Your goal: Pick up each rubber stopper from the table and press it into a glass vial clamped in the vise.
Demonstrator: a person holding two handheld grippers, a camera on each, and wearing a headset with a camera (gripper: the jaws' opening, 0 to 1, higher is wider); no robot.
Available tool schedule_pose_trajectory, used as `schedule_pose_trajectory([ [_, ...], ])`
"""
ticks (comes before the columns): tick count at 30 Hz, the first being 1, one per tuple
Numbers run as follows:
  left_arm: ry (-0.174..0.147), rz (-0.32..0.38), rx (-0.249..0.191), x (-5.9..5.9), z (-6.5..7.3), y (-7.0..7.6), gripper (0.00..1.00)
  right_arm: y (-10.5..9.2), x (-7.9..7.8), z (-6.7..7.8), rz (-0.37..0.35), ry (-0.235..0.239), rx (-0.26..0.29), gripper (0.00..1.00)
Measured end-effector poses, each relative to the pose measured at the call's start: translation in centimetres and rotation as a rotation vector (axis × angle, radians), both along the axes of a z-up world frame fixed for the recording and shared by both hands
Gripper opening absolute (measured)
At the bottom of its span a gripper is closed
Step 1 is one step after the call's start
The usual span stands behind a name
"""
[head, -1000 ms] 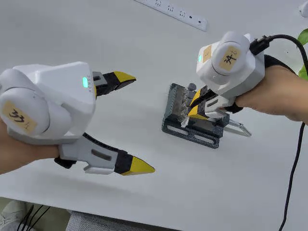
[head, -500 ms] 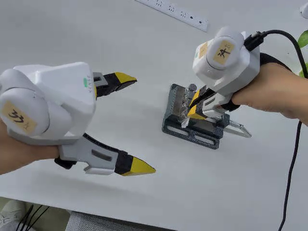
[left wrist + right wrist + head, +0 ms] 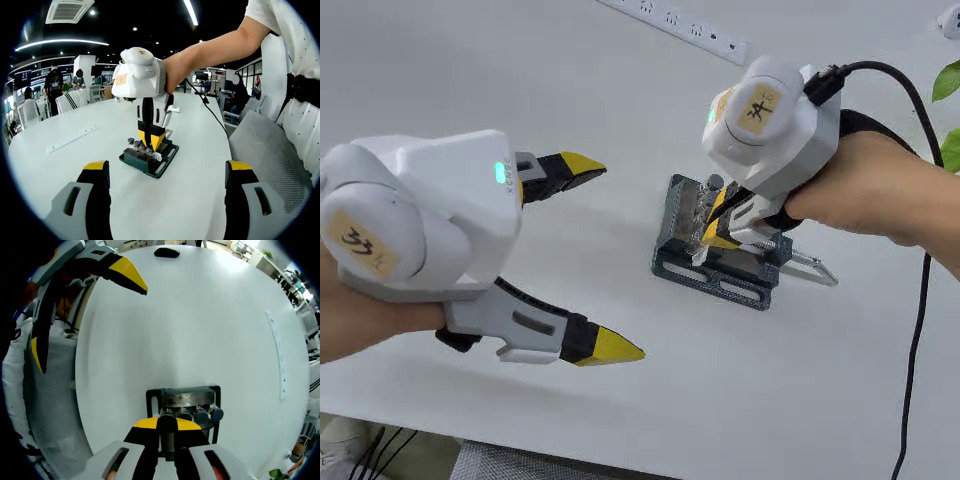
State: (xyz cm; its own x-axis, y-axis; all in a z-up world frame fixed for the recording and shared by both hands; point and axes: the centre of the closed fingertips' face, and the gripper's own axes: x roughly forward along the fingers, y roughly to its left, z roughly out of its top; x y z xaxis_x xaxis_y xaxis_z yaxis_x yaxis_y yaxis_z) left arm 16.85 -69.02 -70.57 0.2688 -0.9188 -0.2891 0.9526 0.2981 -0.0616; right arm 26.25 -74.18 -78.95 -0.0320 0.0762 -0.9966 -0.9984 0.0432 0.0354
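meanwhile the left claw (image 3: 612, 258) gapes wide, and the right claw (image 3: 150, 144) pinches a stopper (image 3: 167, 423) over the vise (image 3: 182, 399).

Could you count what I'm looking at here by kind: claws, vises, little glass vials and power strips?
Claws: 2 (left claw, right claw)
Vise: 1
Vials in the vise: 4, as far as the right gripper view shows
Power strip: 1
Total: 8
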Motion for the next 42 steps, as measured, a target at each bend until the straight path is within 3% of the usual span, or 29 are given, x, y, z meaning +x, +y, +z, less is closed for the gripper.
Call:
schedule_pose_trajectory([
  [25,0.001,-0.001,0.001,-0.2,0.3,-0.1,0.95,-0.1,0.0,0.8,-0.036,-0.007,0.103,0.11],
  [32,0.003,-0.002,0.0,-0.3,0.3,-0.1,0.95,-0.3,0.0,1.7,-0.06,-0.009,0.134,0.08],
  [42,0.004,-0.008,-0.001,-0.3,0.2,-0.2,0.95,-0.2,-0.1,1.6,-0.063,-0.001,0.145,0.04],
])
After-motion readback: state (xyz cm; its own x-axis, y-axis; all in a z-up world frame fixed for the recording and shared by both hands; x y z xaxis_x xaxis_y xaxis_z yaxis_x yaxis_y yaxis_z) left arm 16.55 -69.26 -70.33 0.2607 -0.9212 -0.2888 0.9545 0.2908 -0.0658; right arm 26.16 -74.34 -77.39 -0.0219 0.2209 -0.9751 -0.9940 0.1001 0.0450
